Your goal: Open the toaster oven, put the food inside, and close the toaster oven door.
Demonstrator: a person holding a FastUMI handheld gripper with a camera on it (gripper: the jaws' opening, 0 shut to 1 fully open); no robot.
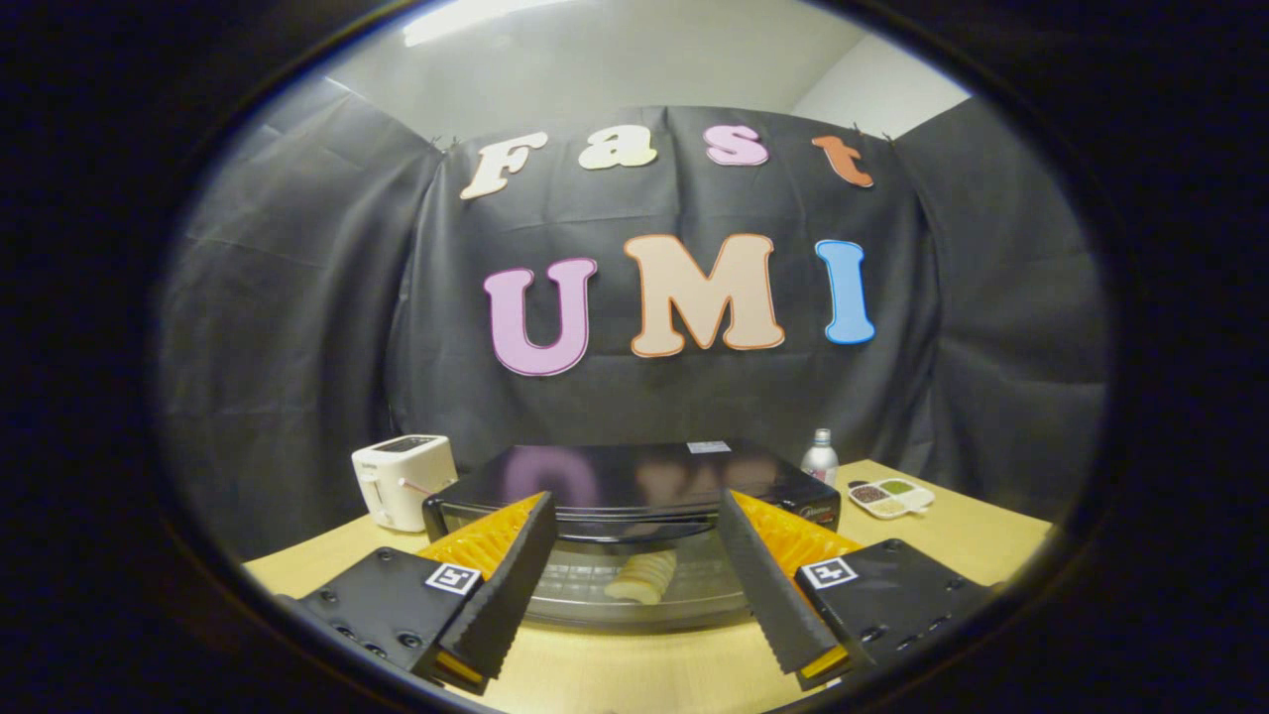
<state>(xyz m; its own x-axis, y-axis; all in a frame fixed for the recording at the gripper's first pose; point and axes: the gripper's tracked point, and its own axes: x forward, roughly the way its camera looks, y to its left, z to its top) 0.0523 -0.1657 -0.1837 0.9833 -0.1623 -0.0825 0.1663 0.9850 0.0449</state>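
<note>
- on the wooden desk [952, 540], just ahead of the fingers, sits the black toaster oven [634, 496] with its glass door shut.
- behind the glass lies pale food [642, 578] (bread slices, it seems).
- the hand-held gripper [634, 516] is spread wide, holding nothing.
- a white toaster [402, 479] stands left of the oven; a bottle [819, 458] and small divided dish [891, 497] right.

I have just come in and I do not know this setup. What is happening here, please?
A person holds a gripper with its fingers open, empty, in front of a black toaster oven on a wooden table. The oven door looks lowered, and pale food lies between the fingers. A white toaster, a bottle and a small dish stand beside the oven.
</note>
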